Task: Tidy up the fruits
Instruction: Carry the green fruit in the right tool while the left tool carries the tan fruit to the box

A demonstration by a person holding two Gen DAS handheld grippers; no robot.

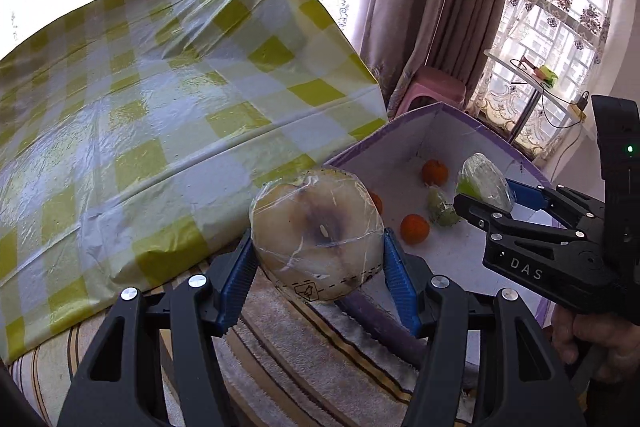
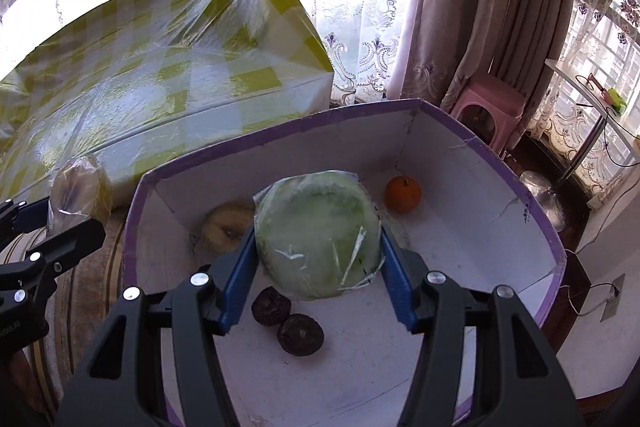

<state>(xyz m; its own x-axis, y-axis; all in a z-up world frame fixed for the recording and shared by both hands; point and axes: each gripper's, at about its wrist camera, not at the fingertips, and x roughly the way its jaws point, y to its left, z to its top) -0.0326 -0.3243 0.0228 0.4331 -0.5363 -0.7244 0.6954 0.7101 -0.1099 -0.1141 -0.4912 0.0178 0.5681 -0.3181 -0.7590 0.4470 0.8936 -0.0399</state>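
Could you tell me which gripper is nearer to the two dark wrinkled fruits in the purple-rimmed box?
Right. The right gripper hangs directly over the two dark wrinkled fruits; the left gripper is outside the box's left wall.

A pale, brown-bruised fruit half (image 1: pixel 316 239) in cling film hangs left of the purple-rimmed box (image 2: pixel 480 147); a wrapped green half (image 2: pixel 318 235) hangs over it, an orange (image 2: pixel 403 194) at two o'clock.

Each camera is riding on a handheld gripper, looking forward and steeply down along its fingers. The left one is hovering close beside the purple-rimmed box (image 1: pixel 436 115); the right one is hanging just over that box (image 2: pixel 516 163). Both are catching the box and the checked table (image 1: pixel 160 87) behind it.
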